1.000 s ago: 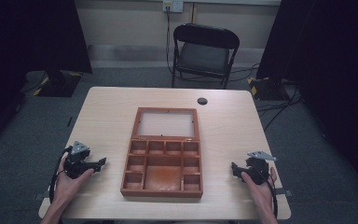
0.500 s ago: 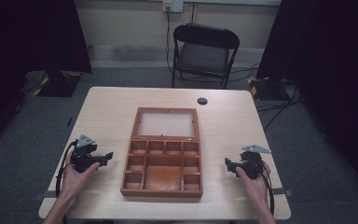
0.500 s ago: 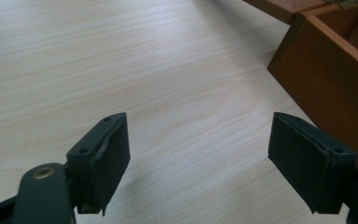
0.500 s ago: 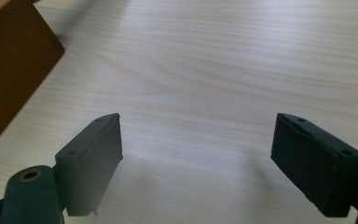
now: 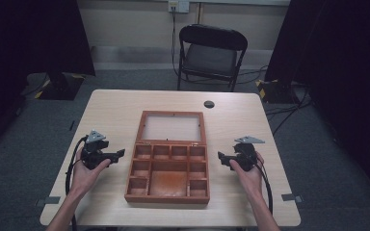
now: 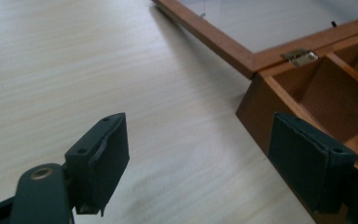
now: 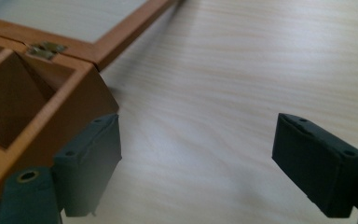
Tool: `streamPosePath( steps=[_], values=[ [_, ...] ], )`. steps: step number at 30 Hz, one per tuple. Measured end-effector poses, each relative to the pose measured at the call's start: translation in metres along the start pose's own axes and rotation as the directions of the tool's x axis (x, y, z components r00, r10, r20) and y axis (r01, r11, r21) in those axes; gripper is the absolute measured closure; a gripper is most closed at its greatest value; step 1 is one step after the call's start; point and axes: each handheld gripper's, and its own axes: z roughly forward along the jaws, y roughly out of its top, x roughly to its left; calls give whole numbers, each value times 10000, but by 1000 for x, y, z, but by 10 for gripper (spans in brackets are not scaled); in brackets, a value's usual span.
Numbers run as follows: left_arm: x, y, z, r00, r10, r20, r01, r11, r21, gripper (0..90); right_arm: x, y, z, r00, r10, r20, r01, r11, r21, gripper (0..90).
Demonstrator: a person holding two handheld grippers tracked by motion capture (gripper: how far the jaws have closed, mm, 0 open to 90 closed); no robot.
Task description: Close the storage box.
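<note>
An open wooden box (image 5: 169, 195) sits mid-table, its several compartments bare, its glass-paned lid (image 5: 172, 114) laid flat behind on brass hinges (image 6: 300, 56). My left gripper (image 5: 119, 154) hovers just left of the box, open, nothing between its jaws; in the left gripper view (image 6: 200, 161) the box's corner (image 6: 256, 100) lies beside the right-hand jaw. My right gripper (image 5: 221, 158) hovers just right of the box, also open and holding nothing. In the right gripper view (image 7: 198, 161) the box wall (image 7: 70, 105) stands behind the left-hand jaw.
A small black round disc (image 5: 209, 104) lies on the table (image 5: 115, 110) near its far edge. A black folding chair (image 5: 211, 53) stands behind the table. Cables trail on the floor at the right, and a cable loops from the left gripper.
Both grippers have moved inward toward the box's sides and a little forward. The box has not moved.
</note>
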Motion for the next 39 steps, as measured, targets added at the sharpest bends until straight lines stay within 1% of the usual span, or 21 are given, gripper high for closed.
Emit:
streamPosePath(
  steps=[2, 5, 7, 10, 11, 13, 15, 17, 18, 19, 20, 21, 22, 23, 28, 30, 31, 34, 35, 37, 39],
  values=[
    [0, 6, 3, 9999, 72, 103, -74, 9996, 264, 219, 4, 7, 4, 9999, -109, -71, 108, 9999, -76, 153],
    [-1, 15, 3, 9998, 183, -13, -183, 9997, -165, 226, 10, 19, 9, 9994, -293, -160, 290, 9994, -165, 153],
    [1, 22, 6, 9996, 270, 101, -271, 9996, 96, 224, 13, 27, 12, 9989, -399, -235, 394, 9990, -221, 153],
    [6, 30, 12, 9995, -124, 286, 124, 9999, 0, 223, 19, 40, 17, 9970, -767, -48, 767, 9970, -85, 161],
    [7, 33, 14, 9994, -192, 272, 192, 9998, 4, 223, 21, 44, 19, 9969, -764, -193, 762, 9970, -138, 156],
    [7, 40, 20, 9995, 311, -15, -311, 9990, 333, 225, 24, 52, 22, 9958, -837, -371, 833, 9964, -130, 154],
    [8, 47, 24, 9983, 590, 24, -590, 9970, 510, 226, 25, 59, 25, 9949, -960, -311, 953, 9951, -250, 159],
    [5, 52, 30, 9881, 1462, -475, -1418, 9862, 856, 241, 25, 66, 30, 9948, -919, -436, 907, 9955, -286, 153],
    [5, 55, 34, 9886, 1489, -238, -1458, 9841, 1017, 256, 25, 69, 33, 9950, -883, -461, 868, 9957, -333, 156],
    [6, 56, 38, 9900, 1401, -132, -1381, 9852, 1018, 253, 26, 72, 36, 9949, -926, -408, 916, 9954, -266, 158],
    [6, 57, 42, 9924, 1210, -210, -1186, 9887, 920, 247, 27, 74, 39, 9946, -959, -406, 952, 9953, -184, 155],
    [8, 58, 45, 9929, 1189, -73, -1177, 9885, 946, 250, 28, 77, 41, 9947, -879, -527, 865, 9958, -282, 157],
    [9, 59, 48, 9951, 992, 29, -990, 9907, 937, 254, 29, 79, 44, 9944, -863, -613, 840, 9957, -399, 162],
    [10, 60, 51, 9947, 1023, -63, -1012, 9902, 962, 251, 31, 81, 47, 9942, -895, -604, 874, 9955, -374, 159],
    [9, 69, 64, 9974, 690, 221, -706, 9936, 885, 244, 34, 86, 64, 9923, -892, -862, 875, 9959, -235, 161],
    [6, 71, 70, 9972, 745, 66, -748, 9933, 879, 245, 34, 87, 71, 9919, -936, -853, 926, 9956, -161, 168],
    [5, 72, 73, 9971, 728, 199, -743, 9928, 935, 248, 34, 87, 75, 9918, -935, -875, 934, 9956, -48, 167],
    [0, 71, 83, 9962, 850, 205, -869, 9879, 1286, 241, 33, 83, 84, 9927, -839, -868, 860, 9961, 207, 169],
    [0, 70, 85, 9975, 636, 323, -673, 9894, 1286, 240, 32, 82, 86, 9931, -721, -923, 752, 9967, 314, 168],
    [-1, 67, 88, 9981, 527, 322, -565, 9894, 1337, 237, 32, 78, 90, 9934, -895, -713, 928, 9947, 445, 156],
    [-1, 64, 90, 9986, 341, 394, -391, 9902, 1343, 233, 30, 73, 91, 9943, -838, -666, 861, 9957, 327, 142]
  ],
)
